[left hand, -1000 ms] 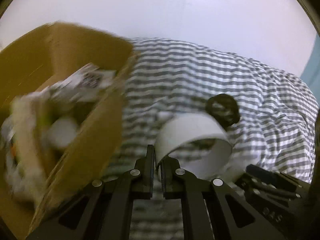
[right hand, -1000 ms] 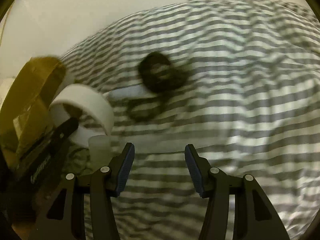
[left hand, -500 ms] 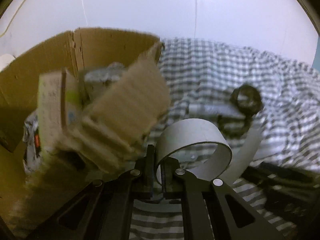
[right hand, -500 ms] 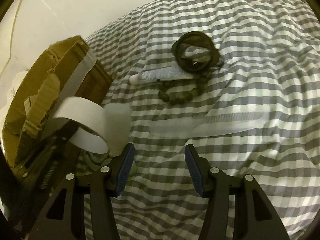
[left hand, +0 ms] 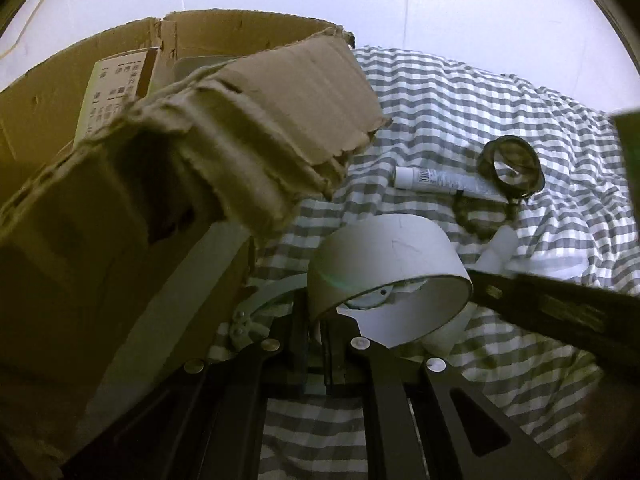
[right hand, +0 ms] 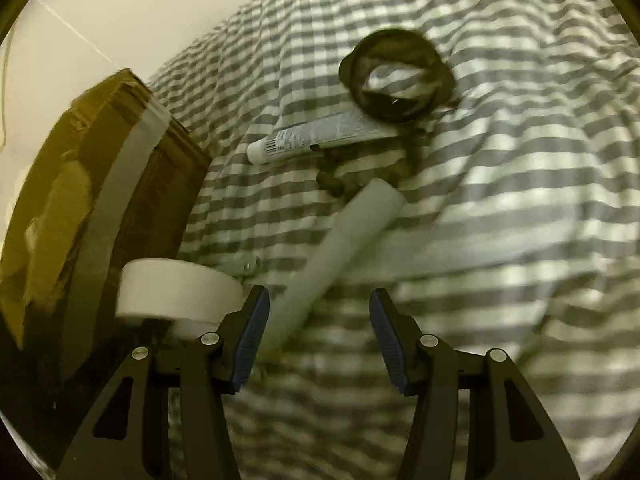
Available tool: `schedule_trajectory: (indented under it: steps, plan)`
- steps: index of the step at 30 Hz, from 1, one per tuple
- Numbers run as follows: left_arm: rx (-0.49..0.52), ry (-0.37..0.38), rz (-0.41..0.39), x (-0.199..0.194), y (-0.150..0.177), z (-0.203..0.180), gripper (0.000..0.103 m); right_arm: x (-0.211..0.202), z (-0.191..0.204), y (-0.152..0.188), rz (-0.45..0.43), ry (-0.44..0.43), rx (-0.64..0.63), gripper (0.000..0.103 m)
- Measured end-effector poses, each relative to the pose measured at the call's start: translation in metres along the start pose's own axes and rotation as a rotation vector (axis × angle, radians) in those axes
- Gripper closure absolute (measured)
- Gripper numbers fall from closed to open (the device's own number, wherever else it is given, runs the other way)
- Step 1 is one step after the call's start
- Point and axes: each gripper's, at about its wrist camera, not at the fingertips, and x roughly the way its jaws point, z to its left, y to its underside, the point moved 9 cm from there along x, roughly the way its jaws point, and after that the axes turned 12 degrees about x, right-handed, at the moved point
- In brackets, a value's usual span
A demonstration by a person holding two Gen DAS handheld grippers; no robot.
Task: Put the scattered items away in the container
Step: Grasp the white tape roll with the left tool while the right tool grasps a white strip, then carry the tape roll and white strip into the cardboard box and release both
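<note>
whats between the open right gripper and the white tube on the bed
In the right wrist view, a pale strap runs from the right gripper up toward the white tube, crossing dark beads.

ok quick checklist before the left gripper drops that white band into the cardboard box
1. Left gripper clamped on the white band: ok.
2. Band above the cardboard box opening: not ok, it hangs beside the box over the striped bedding.
3. Torn box flap out of the way: not ok, it leans over the path.
4. Room inside the box: cannot tell.
5. Right gripper free: ok, open, empty.
6. Items left out: tube, black ring.
</note>
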Motion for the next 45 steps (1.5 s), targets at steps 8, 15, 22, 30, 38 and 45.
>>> schedule_trajectory:
  steps: [8,15,22,30,38,45]
  plan:
    - [0.004,0.009,-0.006,0.001,0.003,-0.011,0.097,0.022,0.002,-0.006,-0.05,0.174,-0.121,0.083]
    - [-0.023,0.049,-0.013,-0.016,0.003,-0.014,0.098,-0.017,0.013,0.0,-0.097,0.176,-0.172,0.088]
    - [-0.022,0.105,-0.079,-0.067,-0.012,-0.021,0.098,-0.088,0.016,0.002,-0.168,0.139,-0.17,0.088]
    - [0.012,0.135,-0.217,-0.154,-0.048,-0.018,0.098,-0.163,0.048,0.012,-0.236,0.122,-0.222,0.089]
    - [-0.014,0.05,-0.245,-0.183,-0.079,0.07,0.098,-0.205,0.135,0.022,-0.272,-0.002,-0.3,0.089]
    - [-0.074,-0.036,-0.192,-0.143,-0.069,0.154,0.098,-0.167,0.211,0.032,-0.171,-0.109,-0.337,0.088]
